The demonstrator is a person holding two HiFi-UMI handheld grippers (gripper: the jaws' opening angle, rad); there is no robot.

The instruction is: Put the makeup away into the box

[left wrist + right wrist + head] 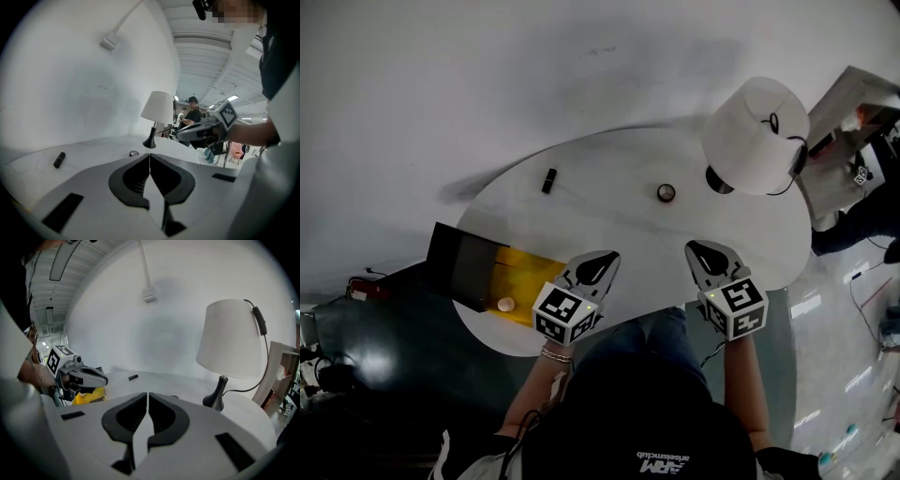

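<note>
Box at left edge of table, tube behind it, jar mid-table, lamp far right

White table mid-frame. Yellow inside of box at lower left, black lid, cream round piece within. Black tube upper left; dark jar, pale top, centre. White lampshade, black lamp base. Black-and-white square markers on pale grey left gripper and right gripper; black jaw linings.

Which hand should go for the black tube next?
Probably left. The left tool sits nearer the black tube and the box; the right tool is nearer the small jar.
</note>
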